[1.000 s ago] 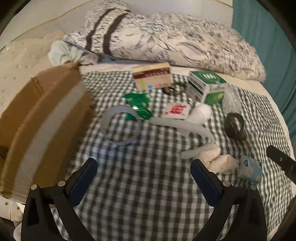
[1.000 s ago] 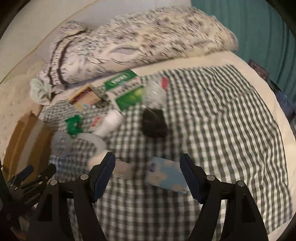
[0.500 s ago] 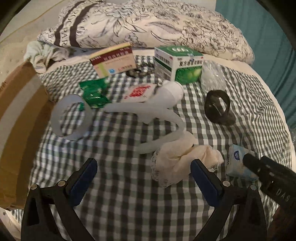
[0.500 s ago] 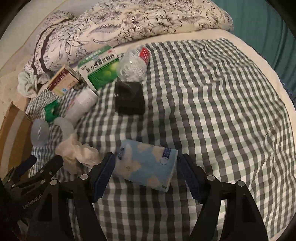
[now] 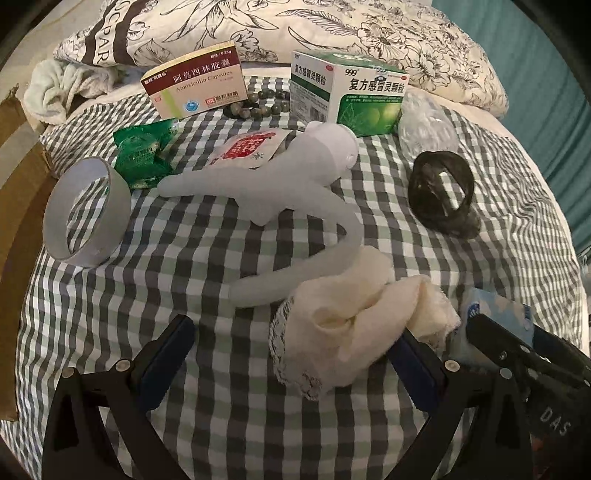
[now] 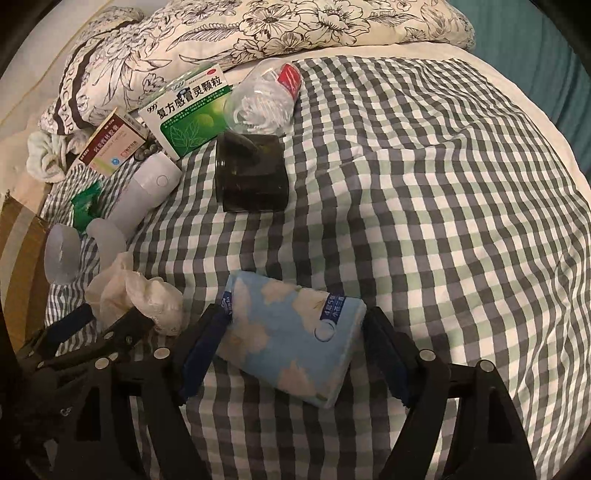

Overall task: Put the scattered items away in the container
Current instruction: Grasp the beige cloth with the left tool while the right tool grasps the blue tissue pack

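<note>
A crumpled cream lace cloth (image 5: 351, 321) lies on the checked bedspread between the fingers of my left gripper (image 5: 291, 354), close to the right finger. That gripper is open and points steeply down. A blue tissue pack (image 6: 291, 339) lies flat between the fingers of my right gripper (image 6: 295, 347), whose jaws are opening; the pads flank its short ends without pressing. The brown cardboard box (image 5: 18, 192) sits at the left edge of the bed. In the right wrist view the left gripper (image 6: 96, 328) shows beside the cream cloth (image 6: 136, 295).
Further back lie a clear tape roll (image 5: 86, 212), a green packet (image 5: 142, 155), a red-white sachet (image 5: 251, 147), a grey bendy device (image 5: 295, 184), a black ring (image 5: 441, 192), two medicine boxes (image 5: 195, 88) (image 5: 351, 92), beads (image 5: 255, 103), a clear bag (image 5: 424, 122) and a floral pillow (image 5: 295, 26).
Both grippers have sunk toward the bed. The left one has come down around the cream cloth, the right one around the tissue pack, and its jaws stand a little wider.
</note>
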`<state>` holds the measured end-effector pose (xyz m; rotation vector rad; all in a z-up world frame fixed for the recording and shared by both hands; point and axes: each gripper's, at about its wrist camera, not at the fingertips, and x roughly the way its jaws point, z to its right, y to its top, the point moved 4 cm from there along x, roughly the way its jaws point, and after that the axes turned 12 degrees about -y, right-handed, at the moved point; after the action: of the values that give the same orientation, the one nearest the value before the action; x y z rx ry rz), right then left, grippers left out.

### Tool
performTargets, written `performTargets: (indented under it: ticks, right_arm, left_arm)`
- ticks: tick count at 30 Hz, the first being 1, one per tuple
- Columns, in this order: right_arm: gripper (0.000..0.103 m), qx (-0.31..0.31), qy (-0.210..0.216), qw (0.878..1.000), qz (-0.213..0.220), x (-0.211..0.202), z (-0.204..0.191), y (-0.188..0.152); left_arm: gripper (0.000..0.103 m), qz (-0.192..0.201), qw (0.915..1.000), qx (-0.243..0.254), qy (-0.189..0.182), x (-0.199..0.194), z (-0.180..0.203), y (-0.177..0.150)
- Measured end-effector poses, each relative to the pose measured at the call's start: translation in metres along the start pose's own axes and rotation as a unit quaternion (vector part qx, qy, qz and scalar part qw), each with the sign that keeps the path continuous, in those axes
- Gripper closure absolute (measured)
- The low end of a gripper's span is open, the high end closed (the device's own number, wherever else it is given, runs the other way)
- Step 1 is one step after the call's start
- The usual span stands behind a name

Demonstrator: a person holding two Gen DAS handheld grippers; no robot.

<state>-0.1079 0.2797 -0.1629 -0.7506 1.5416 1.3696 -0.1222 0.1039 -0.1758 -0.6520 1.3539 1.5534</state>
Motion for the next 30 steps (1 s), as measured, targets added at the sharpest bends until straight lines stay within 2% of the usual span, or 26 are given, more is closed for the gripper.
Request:
performTargets:
  ticks: [9, 12, 14, 20, 23, 24, 27, 30]
  right_arm:
    - [0.016, -0.007, -0.010, 1.000, 0.003, 0.007, -0.006, 0.001]
    - [0.016, -0.014, -0.015, 1.000, 0.005, 0.007, -0.008, 0.000]
    - [0.016, -0.022, -0.023, 0.999, 0.007, 0.005, -0.010, -0.002]
    - [0.035, -0.014, -0.016, 1.000, 0.014, -0.007, -0.008, -0.006]
    - [0.043, -0.009, -0.013, 1.000, 0.017, -0.013, -0.003, -0.008]
    - [0.051, -0.006, -0.011, 1.000, 0.020, -0.017, -0.001, -0.009]
    - [0.064, 0.001, 0.000, 1.000, 0.031, -0.026, 0.002, -0.007]
    - [0.072, -0.001, 0.011, 0.999, 0.040, -0.035, 0.000, -0.007]
  left_arm:
    - [0.003, 0.013, 0.9999, 0.011, 0.004, 0.012, -0.003, 0.004]
    - [0.022, 0.019, 0.9996, 0.021, -0.003, 0.005, 0.001, 0.003]
    - [0.041, 0.020, 0.9994, 0.028, -0.006, 0.001, 0.003, 0.002]
    - [0.073, 0.017, 0.9996, 0.019, -0.014, -0.010, -0.002, -0.002]
    - [0.081, 0.018, 0.9995, 0.017, -0.018, -0.020, -0.003, -0.004]
    - [0.081, 0.021, 0.9995, 0.016, -0.017, -0.023, -0.004, -0.005]
    - [0.083, 0.034, 0.9992, 0.015, -0.013, -0.038, -0.007, -0.007]
    - [0.086, 0.047, 0.9988, 0.012, -0.010, -0.050, -0.012, -0.007]
